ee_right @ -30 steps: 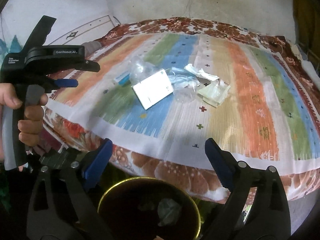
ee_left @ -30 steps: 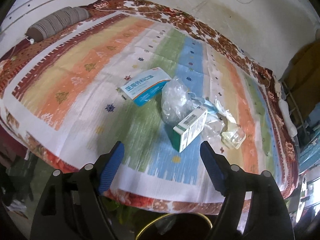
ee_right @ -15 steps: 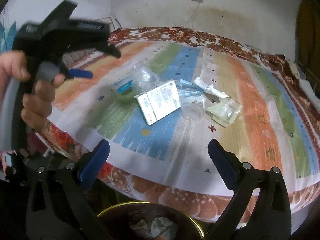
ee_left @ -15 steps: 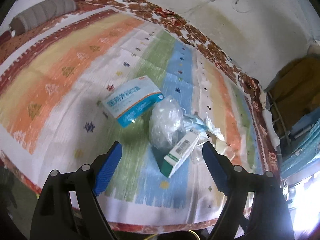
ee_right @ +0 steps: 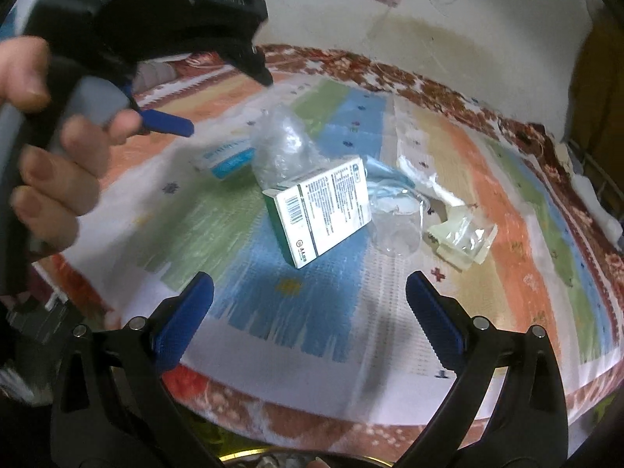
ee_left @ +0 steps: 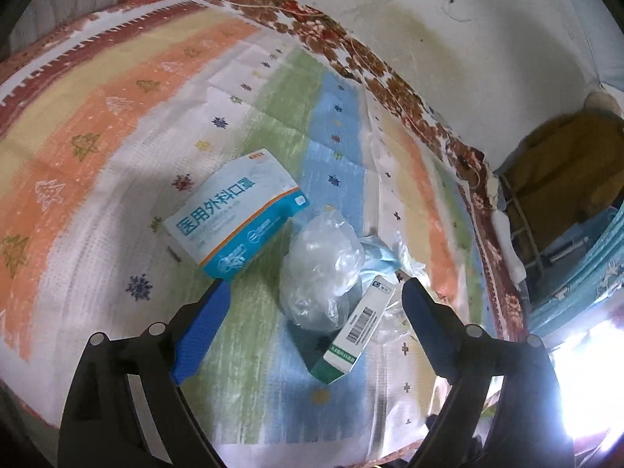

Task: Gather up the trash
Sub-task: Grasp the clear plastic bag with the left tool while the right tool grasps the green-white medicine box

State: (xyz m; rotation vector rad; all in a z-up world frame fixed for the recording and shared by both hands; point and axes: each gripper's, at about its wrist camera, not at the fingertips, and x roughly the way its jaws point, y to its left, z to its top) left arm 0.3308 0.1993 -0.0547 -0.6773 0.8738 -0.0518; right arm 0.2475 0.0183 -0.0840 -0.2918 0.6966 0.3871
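Observation:
Trash lies in a pile on the striped bedspread (ee_left: pixel 117 124): a blue-and-white mask box (ee_left: pixel 238 214), a crumpled clear plastic bag (ee_left: pixel 319 269), a green-and-white medicine box (ee_left: pixel 358 331) and a blue face mask (ee_left: pixel 380 253). My left gripper (ee_left: pixel 316 286) hovers just short of the bag and the medicine box. Its jaws are opening and its pads touch nothing. My right gripper (ee_right: pixel 310 284) stands open before the medicine box (ee_right: pixel 323 210), with a clear cup (ee_right: pixel 396 226) and a pale wrapper (ee_right: pixel 462 240) to the right of the box.
A hand (ee_right: pixel 50 156) holding the left gripper fills the upper left of the right wrist view. The gold rim of a dark bin (ee_right: pixel 249 456) shows below the bed's front edge. A grey bolster (ee_left: pixel 66 4) lies far left; a wall runs behind the bed.
Both grippers have come forward and down over the bed toward the pile. The bin has slid almost out of view. The left gripper's fingers stand slightly wider apart.

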